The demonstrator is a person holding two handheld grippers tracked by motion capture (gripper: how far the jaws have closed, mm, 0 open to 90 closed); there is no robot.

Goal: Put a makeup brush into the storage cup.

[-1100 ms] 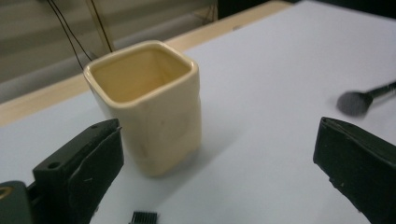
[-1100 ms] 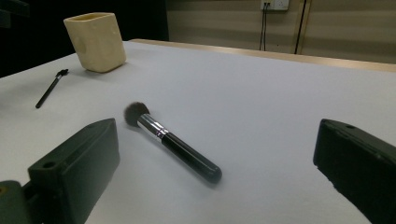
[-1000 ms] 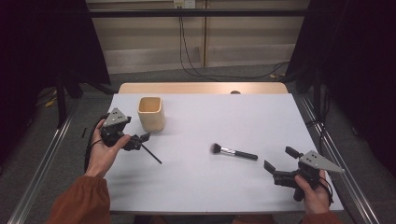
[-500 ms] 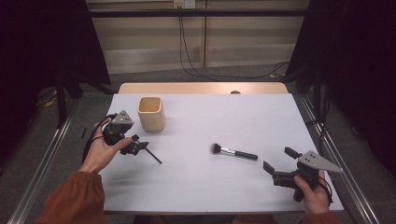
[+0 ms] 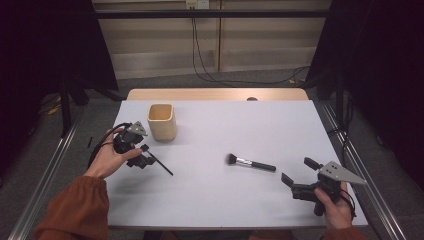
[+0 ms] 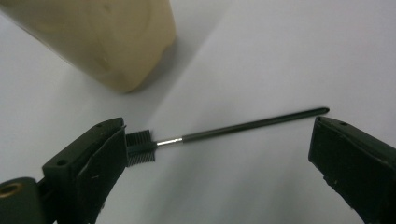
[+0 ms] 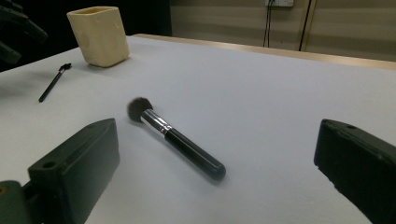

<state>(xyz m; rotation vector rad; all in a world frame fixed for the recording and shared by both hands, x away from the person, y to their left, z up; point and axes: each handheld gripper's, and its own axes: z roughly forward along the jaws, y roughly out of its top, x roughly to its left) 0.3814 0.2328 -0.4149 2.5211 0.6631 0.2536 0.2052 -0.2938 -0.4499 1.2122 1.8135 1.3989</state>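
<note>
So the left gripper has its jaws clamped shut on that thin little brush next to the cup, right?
Not quite. The left gripper is open: in the left gripper view its jaws stand wide apart, and the thin brush lies on the table between them, ungripped. It is indeed near the cup.

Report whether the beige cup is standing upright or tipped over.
Upright. The beige cup stands on its base on the table with its open mouth facing up; the right gripper view shows it standing too. Whether anything lies inside cannot be told.
</note>
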